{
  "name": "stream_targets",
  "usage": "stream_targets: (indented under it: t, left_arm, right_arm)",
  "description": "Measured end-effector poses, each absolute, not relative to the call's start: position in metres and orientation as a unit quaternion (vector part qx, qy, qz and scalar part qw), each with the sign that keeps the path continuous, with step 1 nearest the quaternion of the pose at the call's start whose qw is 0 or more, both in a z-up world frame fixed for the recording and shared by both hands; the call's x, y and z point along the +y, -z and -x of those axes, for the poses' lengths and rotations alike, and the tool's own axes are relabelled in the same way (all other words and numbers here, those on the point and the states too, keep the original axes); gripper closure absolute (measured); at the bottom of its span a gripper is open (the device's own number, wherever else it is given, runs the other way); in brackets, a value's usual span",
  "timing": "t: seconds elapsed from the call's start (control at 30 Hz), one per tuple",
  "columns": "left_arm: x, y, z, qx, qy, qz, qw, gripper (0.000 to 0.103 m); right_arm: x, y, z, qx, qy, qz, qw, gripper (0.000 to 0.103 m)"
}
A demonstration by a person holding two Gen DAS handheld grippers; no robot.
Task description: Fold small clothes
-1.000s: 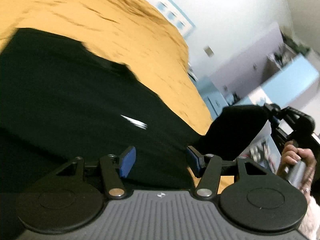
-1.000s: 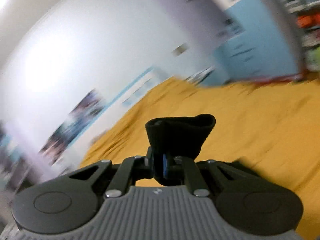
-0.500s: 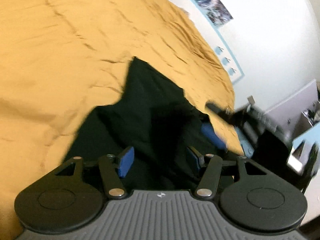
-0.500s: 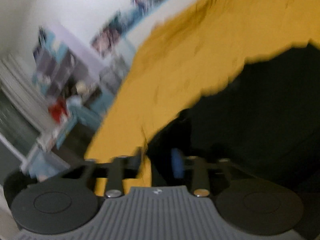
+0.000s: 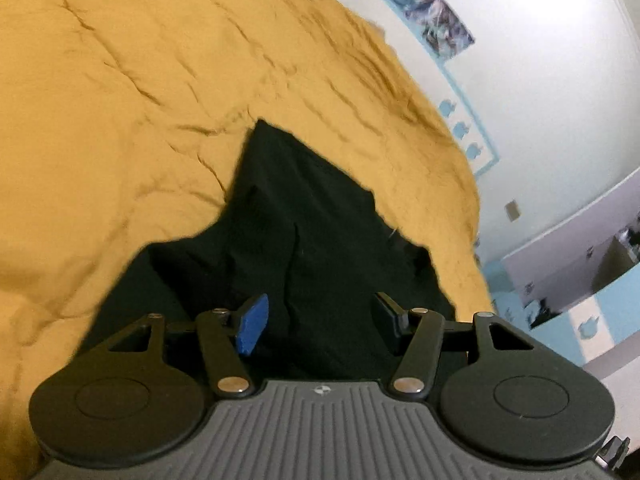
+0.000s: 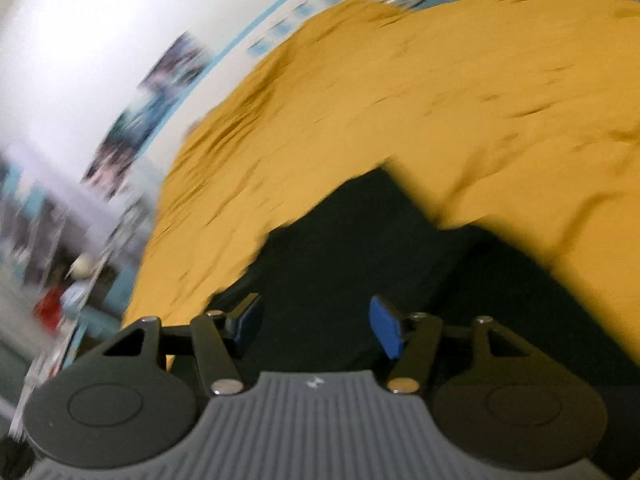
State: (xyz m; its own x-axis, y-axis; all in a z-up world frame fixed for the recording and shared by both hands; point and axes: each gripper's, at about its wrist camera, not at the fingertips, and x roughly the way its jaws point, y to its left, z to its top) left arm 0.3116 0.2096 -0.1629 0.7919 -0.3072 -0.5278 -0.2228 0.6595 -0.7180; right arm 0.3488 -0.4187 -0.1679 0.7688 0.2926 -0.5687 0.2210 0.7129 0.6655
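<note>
The left gripper (image 5: 318, 326) hangs over the near part of a black garment (image 5: 304, 240), its blue-padded fingers (image 5: 252, 325) spread wide with nothing between them. The garment lies on a bed covered by a mustard-yellow blanket (image 5: 120, 120), which is wrinkled all around it. From this side the cloth runs away from the gripper to a pointed far corner, and a raised crease runs down its middle, where one layer seems to lie over another. That suggests at least one fold is already laid, though the exact shape is hard to read in such dark fabric.

Further right, posters (image 5: 436, 20) hang on the white wall beyond the bed.

The right gripper (image 6: 316, 328) is also spread apart and empty, poised above the same black garment (image 6: 360, 260). This view is blurred, so the cloth shows only as a flat dark patch with a squared far edge against the blanket (image 6: 440, 100).

As a judgement, the fold is partly done: the garment rests flat and released, but it is still broad and uneven, so a further fold and some smoothing appear to remain.
</note>
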Motion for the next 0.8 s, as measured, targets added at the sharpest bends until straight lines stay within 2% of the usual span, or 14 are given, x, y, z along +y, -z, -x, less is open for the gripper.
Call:
stream_targets:
  t: [0.23,0.47,0.53,0.57,0.67,0.8]
  left_arm:
    - [0.196,0.174,-0.322,0.345,0.012,0.397,0.85,0.036]
    - [0.196,0.181,-0.321,0.351,0.011,0.398,0.848,0.036]
    - [0.199,0.184,-0.322,0.353,0.01,0.405,0.843,0.036]
    - [0.2,0.185,-0.325,0.353,0.01,0.41,0.841,0.036]
    - [0.204,0.186,-0.326,0.35,0.015,0.417,0.839,0.036]
    - [0.209,0.198,-0.325,0.348,0.021,0.425,0.835,0.038]
  right_arm:
    - [-0.446,0.2,-0.363,0.365,-0.023,-0.431,0.825,0.047]
    - [-0.454,0.238,-0.386,0.337,0.026,-0.482,0.808,0.048]
    - [-0.466,0.242,-0.386,0.339,0.025,-0.497,0.798,0.092]
    - [-0.472,0.241,-0.384,0.332,0.02,-0.513,0.791,0.103]
    - [-0.485,0.233,-0.373,0.304,0.038,-0.517,0.799,0.103]
    - [-0.488,0.253,-0.375,0.338,0.061,-0.496,0.797,0.103]
